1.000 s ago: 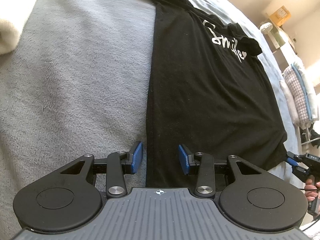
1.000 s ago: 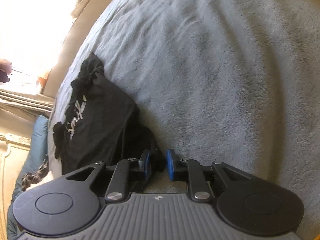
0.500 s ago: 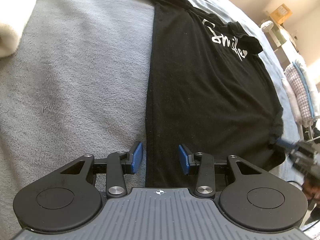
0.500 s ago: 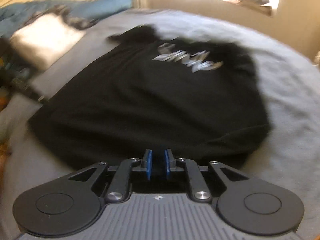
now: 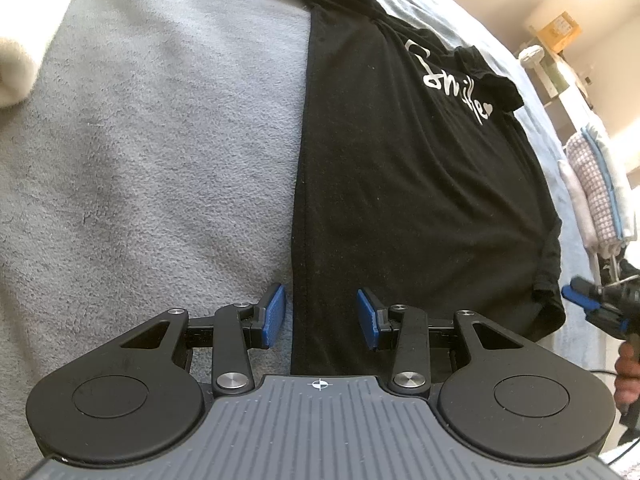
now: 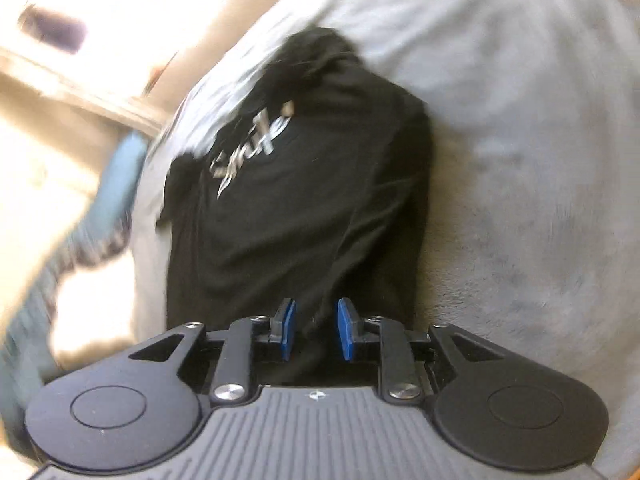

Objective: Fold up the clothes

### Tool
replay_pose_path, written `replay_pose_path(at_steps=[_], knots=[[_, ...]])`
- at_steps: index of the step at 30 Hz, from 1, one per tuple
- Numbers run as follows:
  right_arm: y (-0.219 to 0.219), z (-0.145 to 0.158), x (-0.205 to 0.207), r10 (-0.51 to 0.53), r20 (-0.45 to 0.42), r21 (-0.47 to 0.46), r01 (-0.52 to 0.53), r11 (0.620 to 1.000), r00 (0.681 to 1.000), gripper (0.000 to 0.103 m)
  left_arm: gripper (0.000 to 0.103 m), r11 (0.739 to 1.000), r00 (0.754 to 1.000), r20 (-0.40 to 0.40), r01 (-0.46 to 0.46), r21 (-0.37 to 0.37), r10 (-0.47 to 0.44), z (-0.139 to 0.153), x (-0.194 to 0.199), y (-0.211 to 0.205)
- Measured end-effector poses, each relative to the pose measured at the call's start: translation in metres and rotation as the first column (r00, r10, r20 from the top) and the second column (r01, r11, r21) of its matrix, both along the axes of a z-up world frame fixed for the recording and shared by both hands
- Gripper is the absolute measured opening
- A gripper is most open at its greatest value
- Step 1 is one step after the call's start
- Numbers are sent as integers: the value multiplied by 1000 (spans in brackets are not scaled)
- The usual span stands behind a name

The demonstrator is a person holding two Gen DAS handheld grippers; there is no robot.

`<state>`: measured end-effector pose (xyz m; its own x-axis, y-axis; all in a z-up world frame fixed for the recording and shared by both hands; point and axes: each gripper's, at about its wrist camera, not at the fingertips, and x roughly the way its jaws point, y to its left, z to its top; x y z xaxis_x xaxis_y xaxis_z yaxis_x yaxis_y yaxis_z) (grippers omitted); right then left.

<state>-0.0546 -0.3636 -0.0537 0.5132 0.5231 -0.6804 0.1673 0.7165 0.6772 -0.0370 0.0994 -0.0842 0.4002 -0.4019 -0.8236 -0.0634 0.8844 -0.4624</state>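
A black T-shirt (image 5: pixel 420 184) with white "Smile" lettering lies flat on the grey blanket (image 5: pixel 160 160). My left gripper (image 5: pixel 322 318) hovers open over the shirt's near left corner, and the side seam runs between its blue pads (image 5: pixel 276 316) without being pressed. My right gripper (image 5: pixel 592 308) shows blurred at the right edge, just off the shirt's near right corner, held by a hand (image 5: pixel 628 368). In the blurred right wrist view, the right gripper (image 6: pixel 316 330) is opening its jaws over the black shirt (image 6: pixel 300 200); dark fabric lies under the gap, not pinched.
A cream pillow or towel (image 5: pixel 16 68) lies at the far left of the bed. Folded checked and blue clothes (image 5: pixel 596 192) are stacked beside the bed on the right, with shelves and a cardboard box (image 5: pixel 558 30) behind. A blue cloth (image 6: pixel 120 176) lies left of the shirt.
The right gripper swung around at the shirt's near right corner, narrowed its jaws, then widened them. The shirt's right hem shifted slightly. The left gripper stayed still and open.
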Motion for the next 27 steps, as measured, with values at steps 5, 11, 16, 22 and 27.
replay_pose_path(at_steps=[5,11,16,22,27], knots=[[-6,-23,11,-76,-113,91,87,992,991,29,39,1000,1000,0,1,4,-1,0,0,-1],[-2,-31,12,-111,-117,62,119,991,987,30,39,1000,1000,1,0,5,0,0,0,-2],[-8,-21,10,-121,-34,31,122,992,992,1,40,1000,1000,2,4,3,-4,0,-1,-1],[-51,24,-16,-132,64,-168,141,976,989,1,39,1000,1000,-4,6,-2,-6,0,0,0],[-92,13,-27,-155,-54,-341,127,931,986,1,39,1000,1000,-3,14,2,-14,1,0,0]])
